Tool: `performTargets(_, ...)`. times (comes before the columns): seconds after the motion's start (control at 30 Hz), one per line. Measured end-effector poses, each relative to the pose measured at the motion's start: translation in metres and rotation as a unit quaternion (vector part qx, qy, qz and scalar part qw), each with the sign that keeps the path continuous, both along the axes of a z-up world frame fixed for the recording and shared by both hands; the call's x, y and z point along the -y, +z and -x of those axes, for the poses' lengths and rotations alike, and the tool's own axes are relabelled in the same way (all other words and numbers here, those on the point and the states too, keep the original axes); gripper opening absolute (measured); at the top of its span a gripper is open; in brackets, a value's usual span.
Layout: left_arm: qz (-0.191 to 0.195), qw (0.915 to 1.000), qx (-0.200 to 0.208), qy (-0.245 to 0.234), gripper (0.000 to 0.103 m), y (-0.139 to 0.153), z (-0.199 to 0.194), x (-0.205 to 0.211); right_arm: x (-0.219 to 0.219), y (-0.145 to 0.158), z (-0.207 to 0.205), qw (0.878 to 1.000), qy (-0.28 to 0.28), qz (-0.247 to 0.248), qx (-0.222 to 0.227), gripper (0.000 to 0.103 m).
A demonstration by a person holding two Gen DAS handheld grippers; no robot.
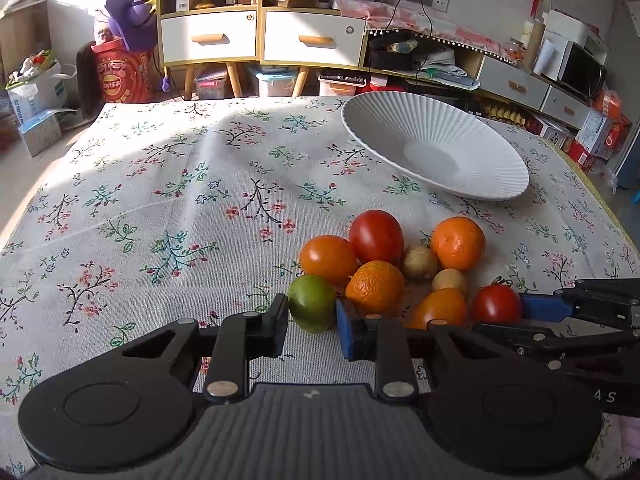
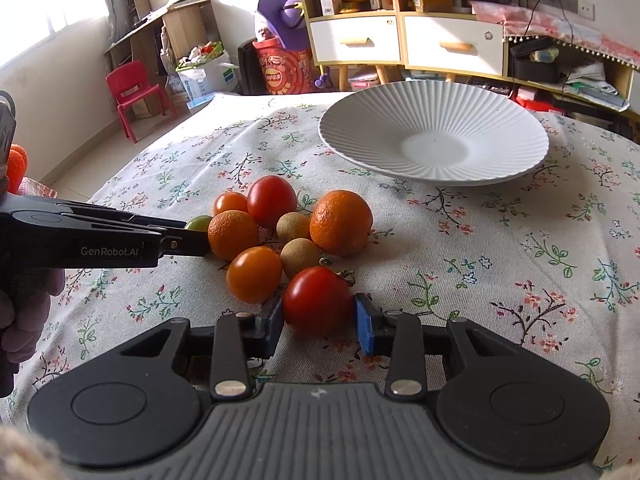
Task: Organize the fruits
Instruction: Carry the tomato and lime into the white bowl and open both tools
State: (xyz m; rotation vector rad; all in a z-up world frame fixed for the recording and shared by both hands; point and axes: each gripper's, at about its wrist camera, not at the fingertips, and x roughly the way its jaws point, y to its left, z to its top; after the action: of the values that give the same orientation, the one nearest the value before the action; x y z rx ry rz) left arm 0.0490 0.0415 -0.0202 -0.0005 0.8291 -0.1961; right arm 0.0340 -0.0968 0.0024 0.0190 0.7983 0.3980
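Note:
A pile of fruit lies on the floral tablecloth: red and orange tomatoes, two oranges (image 2: 341, 222), two small brown fruits and a green lime (image 1: 312, 303). My left gripper (image 1: 312, 322) has its jaws on either side of the lime, touching it. My right gripper (image 2: 319, 316) has its blue pads against both sides of a red tomato (image 2: 318, 300), which still rests on the cloth. The same tomato shows in the left wrist view (image 1: 497, 303). A white ribbed plate (image 2: 434, 138) sits empty beyond the pile.
The table (image 1: 160, 200) drops off at the far edge and at both sides. Behind it stand a white drawer cabinet (image 1: 260, 36), storage boxes and clutter. A red child's chair (image 2: 134, 94) stands on the floor to the left.

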Motion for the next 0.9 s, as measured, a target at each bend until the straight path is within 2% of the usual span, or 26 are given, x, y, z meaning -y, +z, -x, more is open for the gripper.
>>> performTargets(0.27, 0.011, 0.9998, 0.013, 0.013, 0.030, 0.014, 0.001, -0.005, 0.007, 0.012, -0.004, 1.000, -0.017, -0.013, 0.012, 0.034)
performTargets(0.5, 0.033, 0.9989, 0.033, 0.005, 0.030, 0.033, 0.000, 0.006, 0.015, 0.028, -0.010, 0.998, -0.038, -0.020, 0.042, 0.034)
performTargets(0.67, 0.037, 0.9979, 0.051, -0.012, 0.030, 0.044, -0.010, 0.025, 0.027, 0.035, -0.031, 0.996, -0.064, -0.025, 0.049, 0.034)
performTargets(0.9, 0.031, 0.9974, 0.053, -0.038, 0.030, 0.040, -0.040, 0.054, 0.050, 0.030, -0.070, 0.995, -0.080, -0.044, 0.033, 0.034)
